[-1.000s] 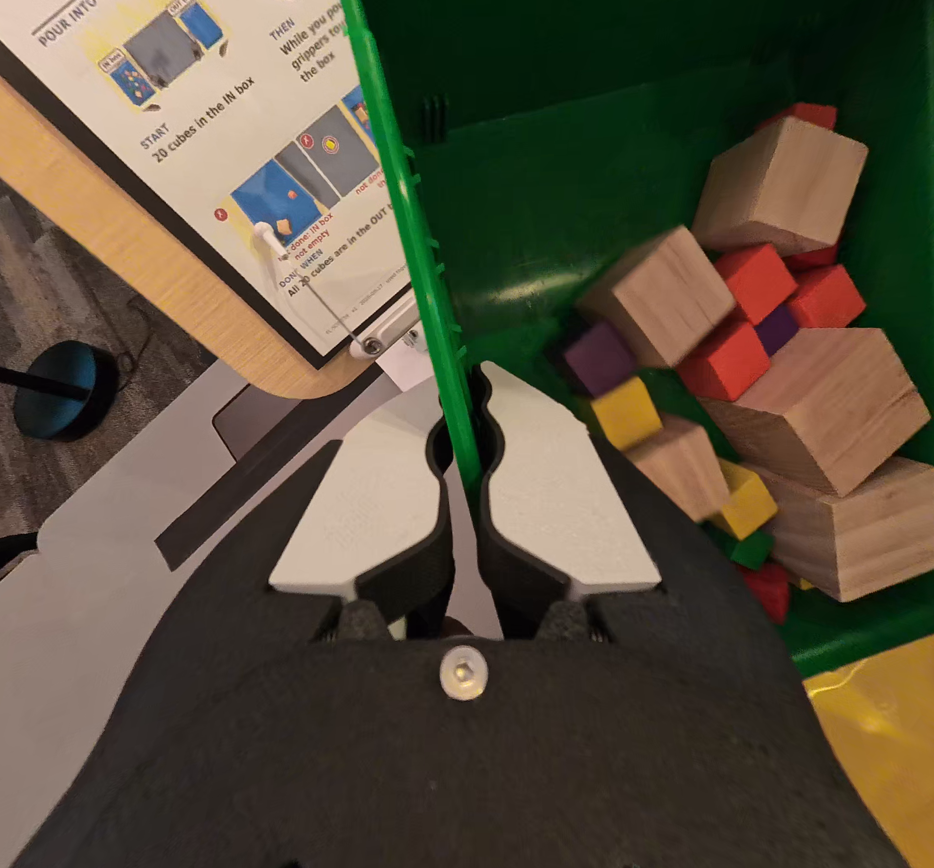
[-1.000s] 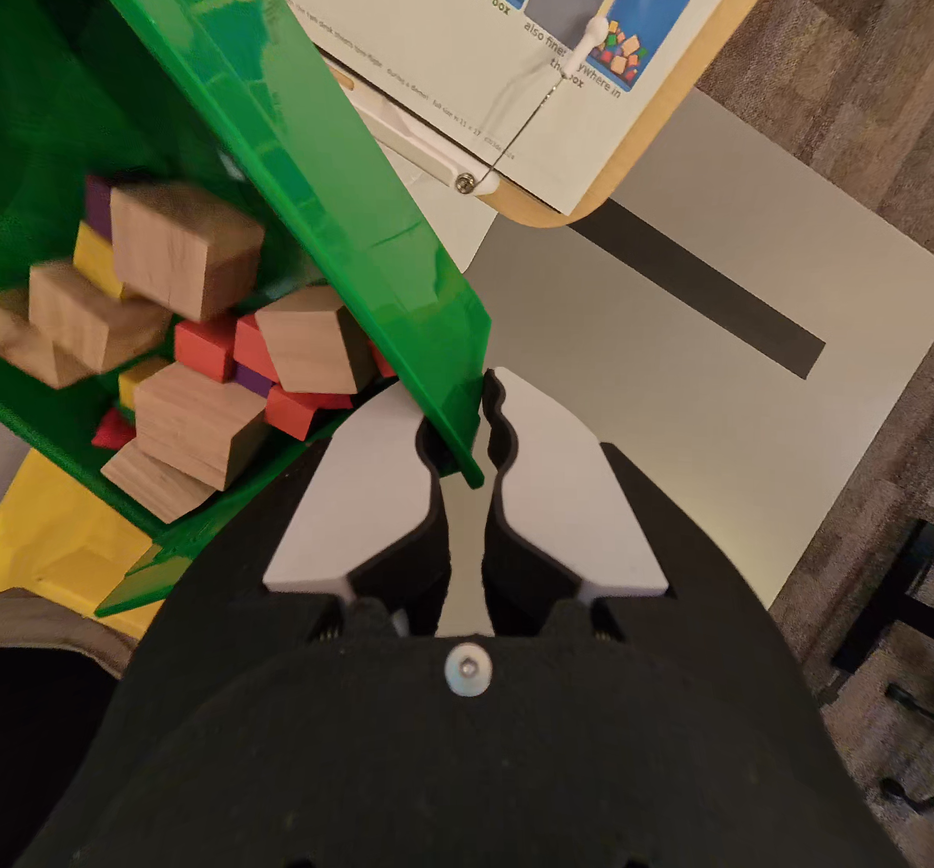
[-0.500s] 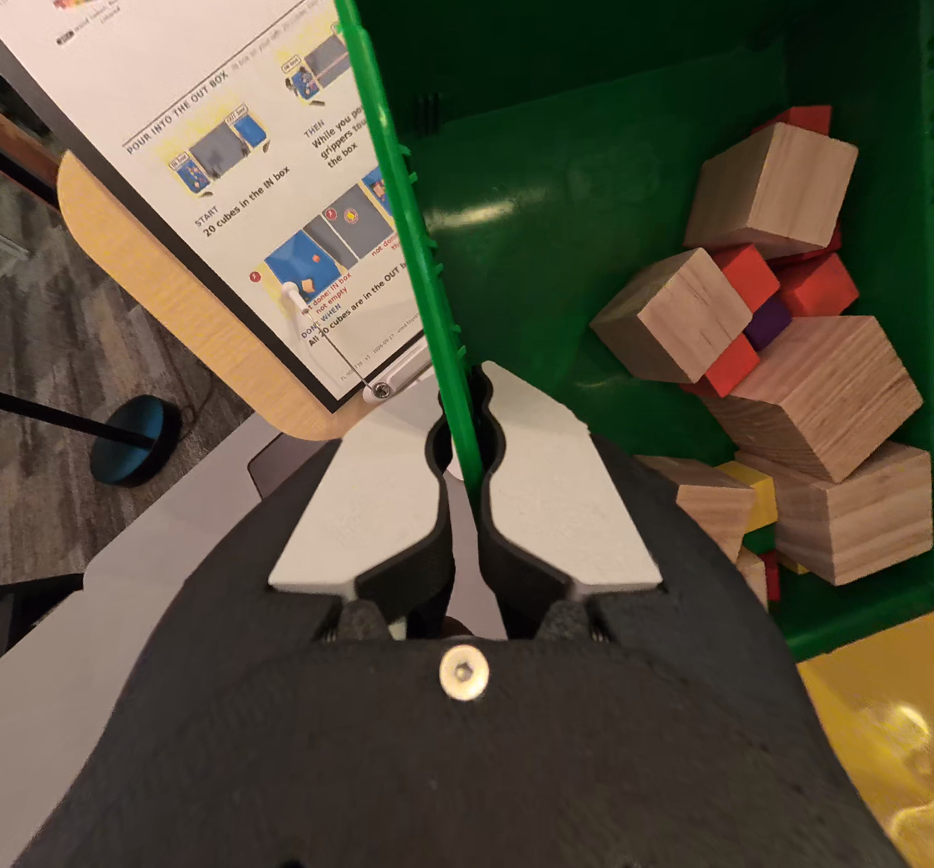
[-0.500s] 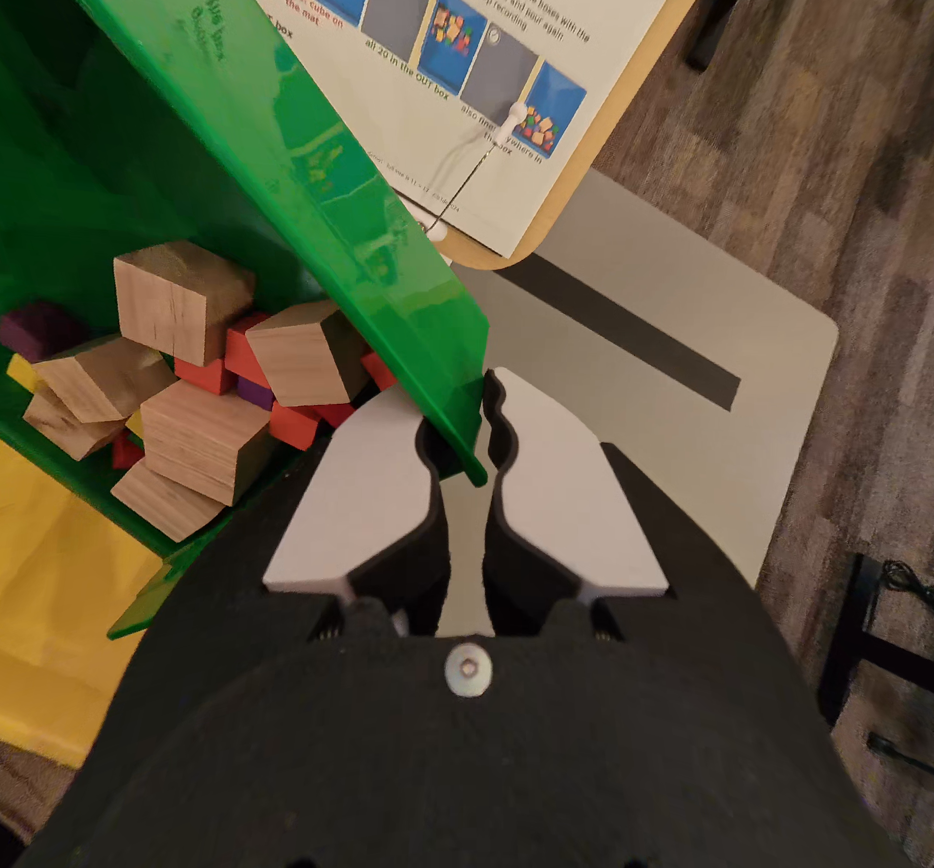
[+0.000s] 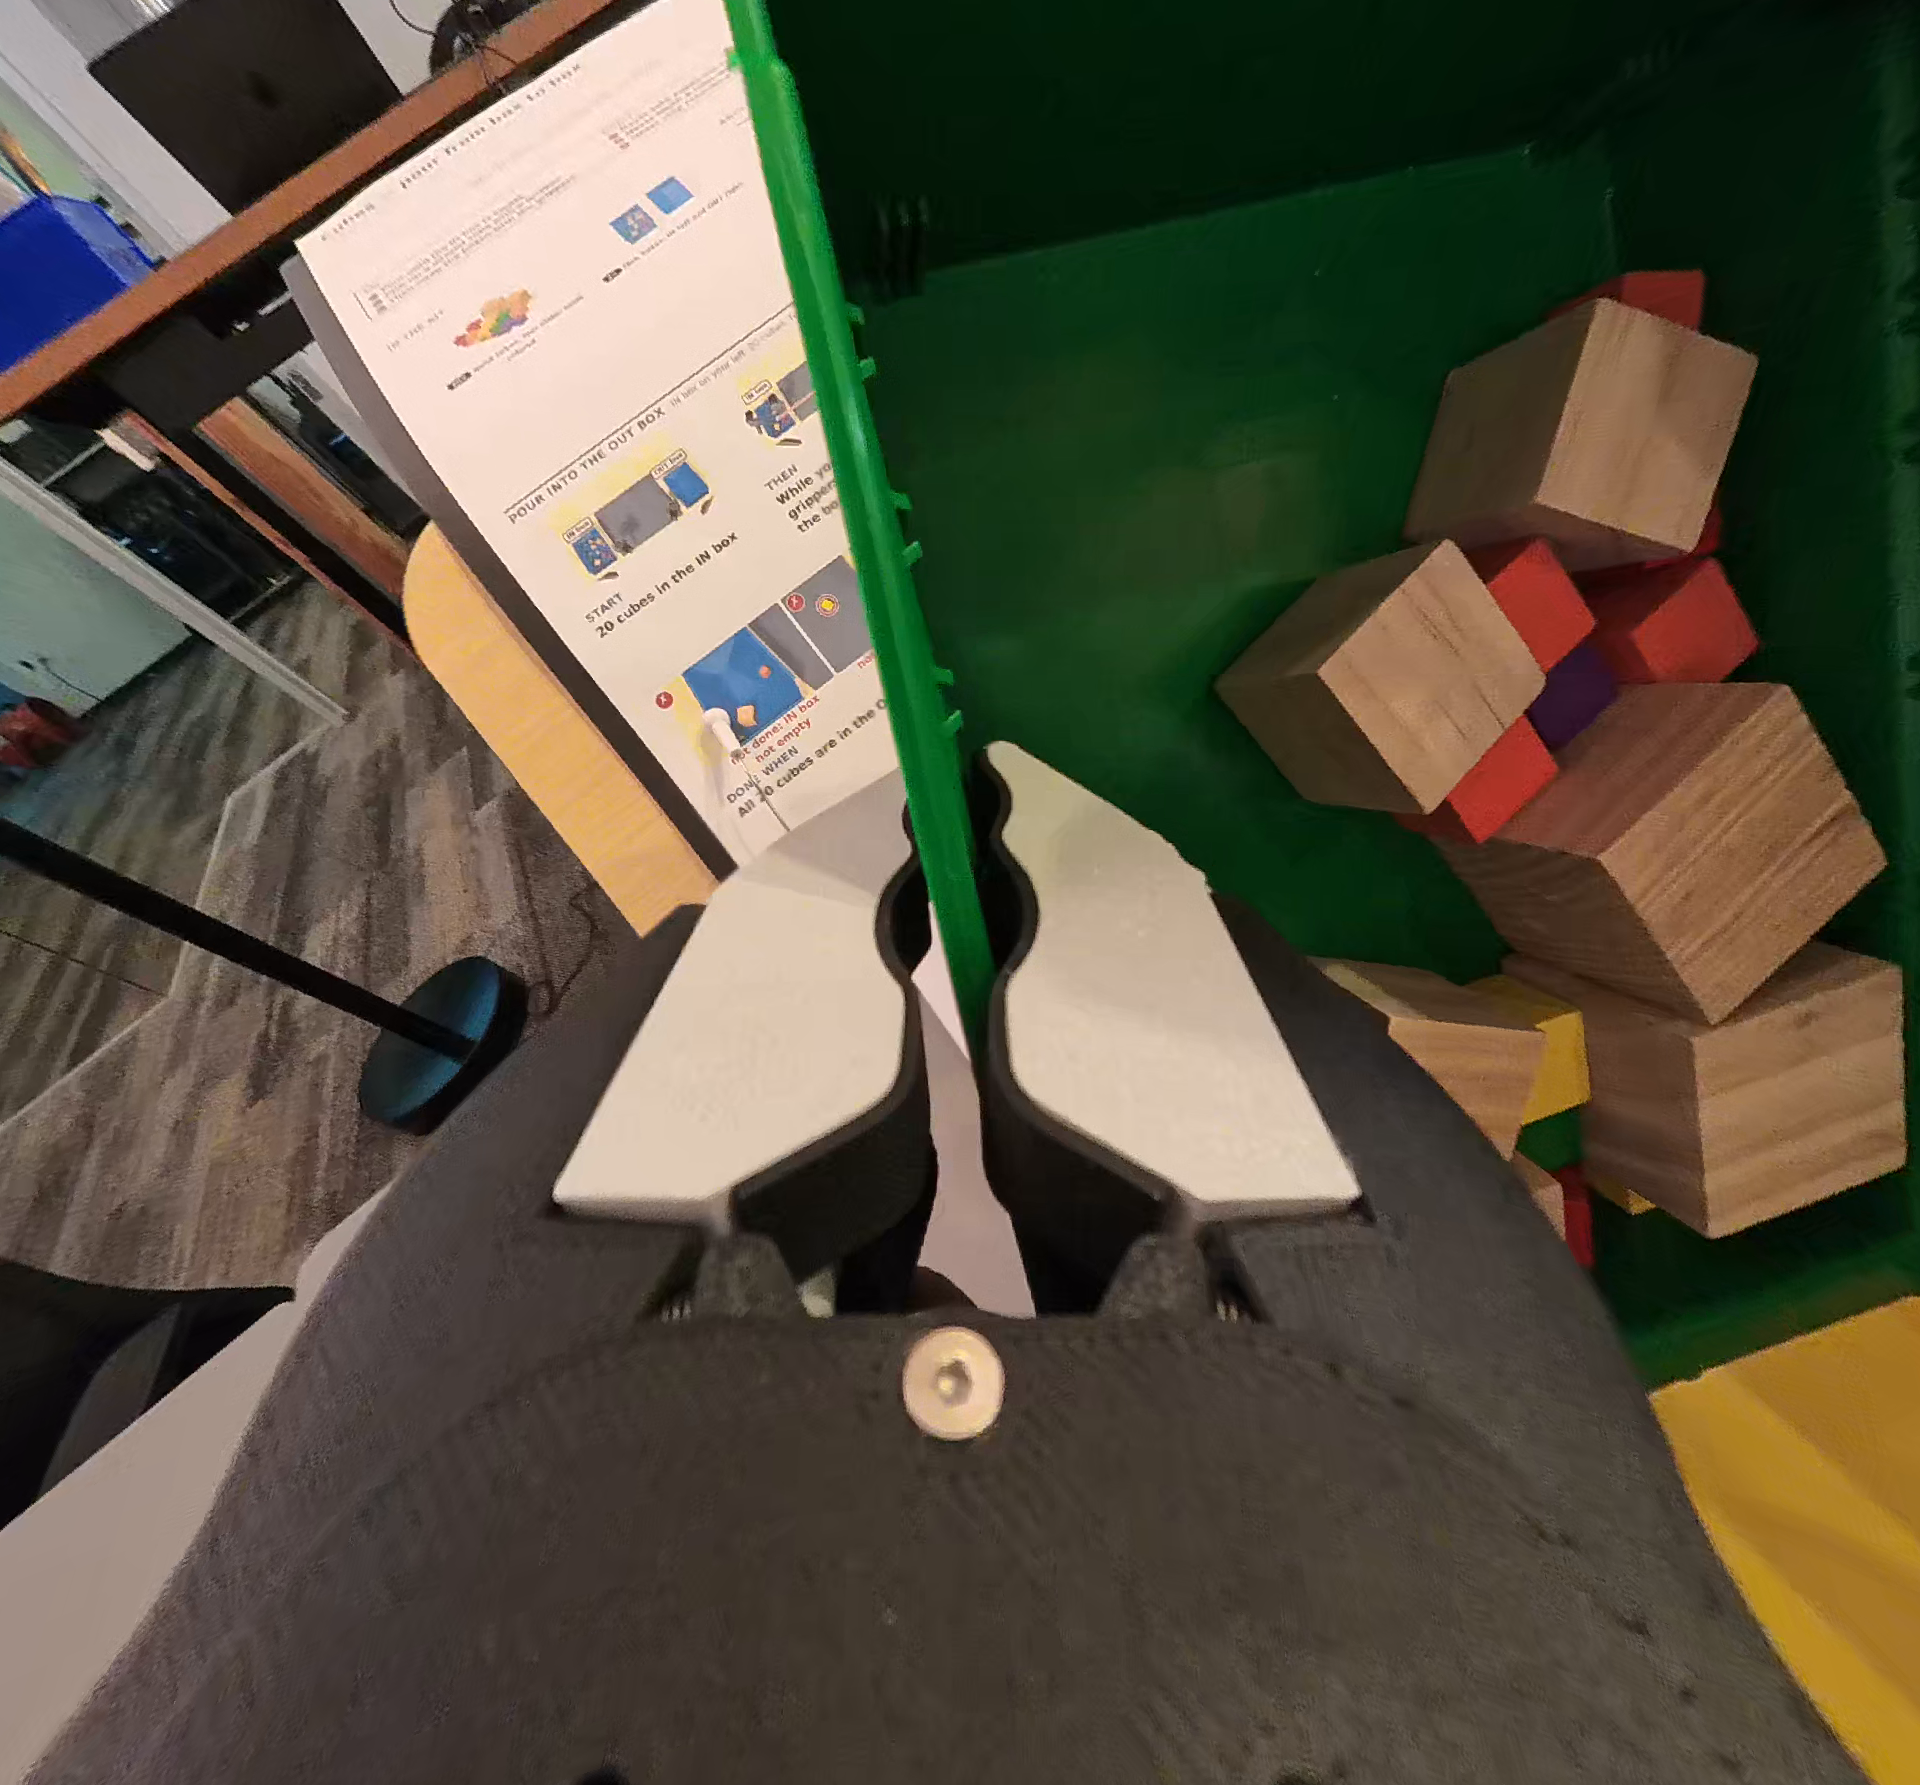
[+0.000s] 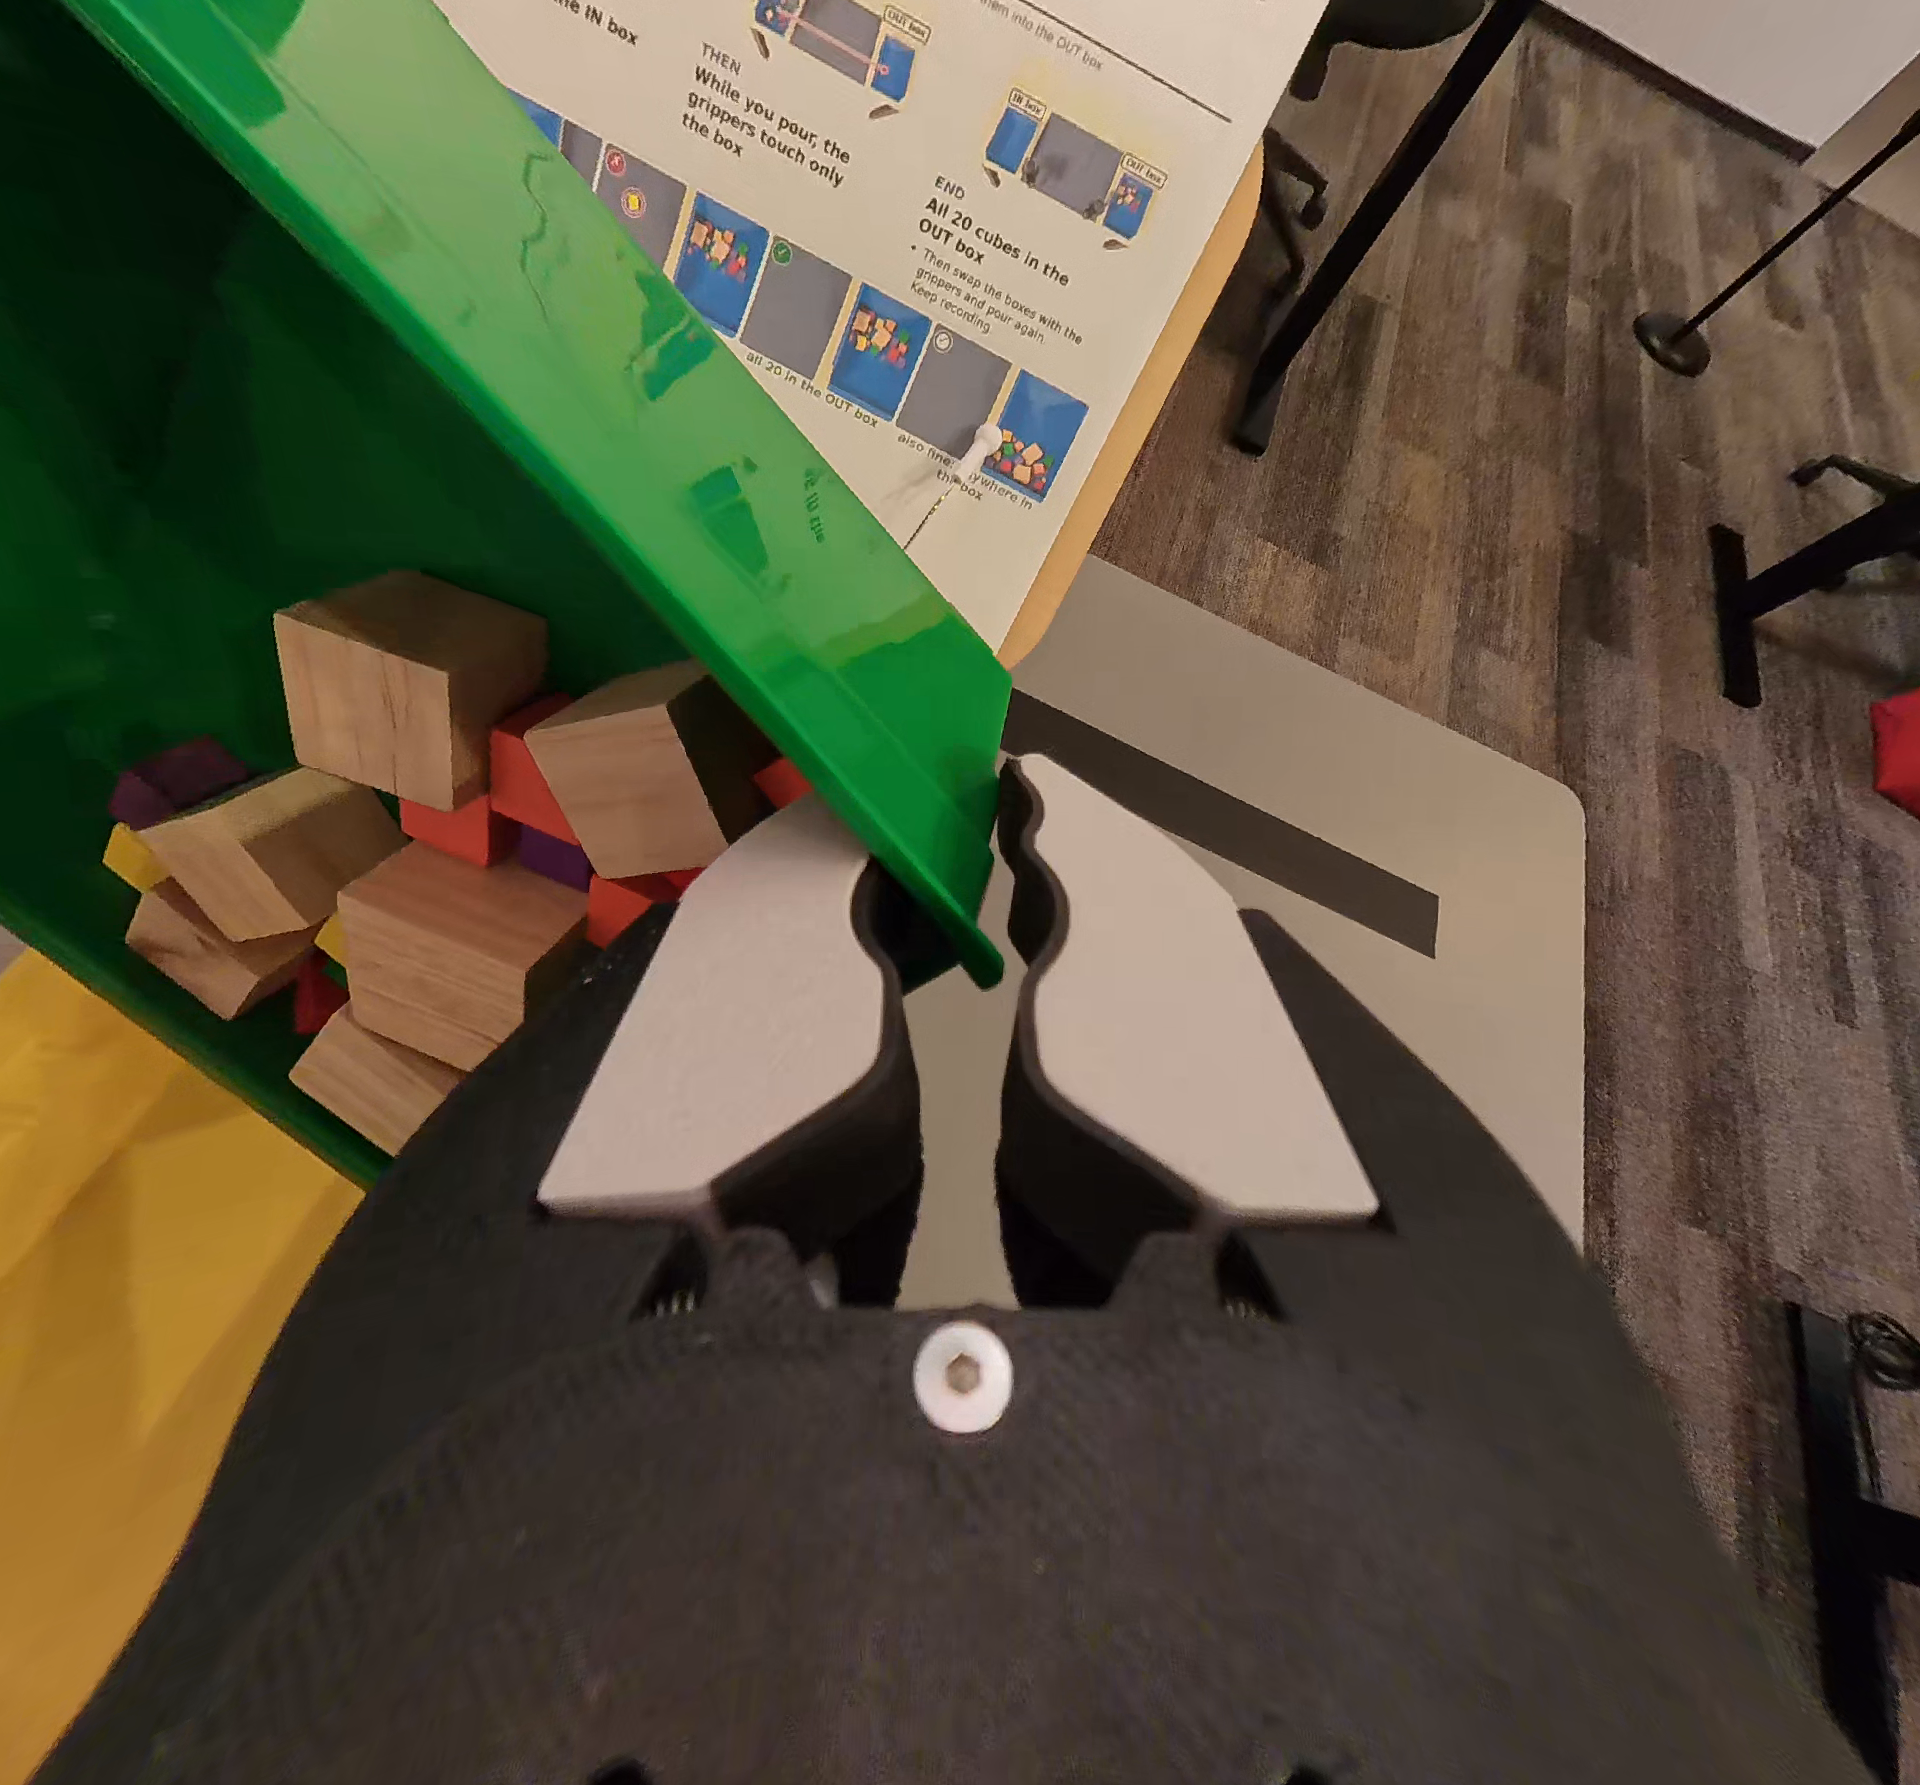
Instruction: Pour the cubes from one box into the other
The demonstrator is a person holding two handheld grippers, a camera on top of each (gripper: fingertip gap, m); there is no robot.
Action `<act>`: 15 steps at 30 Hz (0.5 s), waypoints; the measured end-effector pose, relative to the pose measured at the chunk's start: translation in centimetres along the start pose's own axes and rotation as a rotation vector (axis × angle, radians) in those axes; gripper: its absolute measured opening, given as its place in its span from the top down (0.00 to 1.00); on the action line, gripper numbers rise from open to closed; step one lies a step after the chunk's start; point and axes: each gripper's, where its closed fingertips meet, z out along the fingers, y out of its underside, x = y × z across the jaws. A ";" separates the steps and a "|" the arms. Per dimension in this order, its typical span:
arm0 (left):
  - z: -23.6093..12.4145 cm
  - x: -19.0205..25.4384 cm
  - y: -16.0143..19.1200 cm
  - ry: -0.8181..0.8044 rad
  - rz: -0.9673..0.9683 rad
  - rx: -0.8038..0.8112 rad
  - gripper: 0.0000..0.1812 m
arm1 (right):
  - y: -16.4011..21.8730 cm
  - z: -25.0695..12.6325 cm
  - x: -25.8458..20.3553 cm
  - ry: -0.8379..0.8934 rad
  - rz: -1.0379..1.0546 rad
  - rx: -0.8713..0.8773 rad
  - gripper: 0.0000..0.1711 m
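Note:
A green box (image 5: 1195, 509) is held up and tilted between both grippers. My left gripper (image 5: 951, 779) is shut on its left wall. My right gripper (image 6: 1003, 790) is shut on its right wall (image 6: 582, 405). Wooden, red, yellow and purple cubes (image 5: 1621, 779) are piled in the box's lowered corner; they also show in the right wrist view (image 6: 416, 862). A yellow box (image 5: 1808, 1527) lies just below the green box's lowered edge; it also shows in the right wrist view (image 6: 135, 1268).
A white instruction sheet (image 6: 894, 177) on a wooden board (image 5: 499, 675) stands behind the boxes. A grey mat with a black stripe (image 6: 1299, 862) lies under the right gripper. A black stand with a round base (image 5: 436, 1039) and chair legs (image 6: 1787, 572) are on the carpet.
Both grippers have lifted and tipped the green box farther. The cubes have slid and settled into the lowered corner. More of the sheet and room shows behind.

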 end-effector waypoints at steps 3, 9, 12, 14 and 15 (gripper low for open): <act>-0.3 0.1 -0.2 -0.014 0.011 0.017 0.97 | 0.0 -0.3 0.0 0.002 0.013 0.038 0.94; -1.4 -0.2 -1.6 -0.065 0.079 0.034 0.98 | -0.1 -0.9 -0.1 -0.016 0.056 0.120 0.94; -1.9 -0.4 -2.1 -0.091 0.114 0.035 0.98 | 0.0 -1.1 -0.2 -0.027 0.068 0.148 0.94; -2.2 -0.4 -2.4 -0.104 0.128 0.036 0.98 | 0.0 -1.2 -0.2 -0.035 0.081 0.169 0.94; -2.4 -0.5 -2.6 -0.109 0.133 0.036 0.98 | 0.0 -1.3 -0.2 -0.041 0.087 0.176 0.94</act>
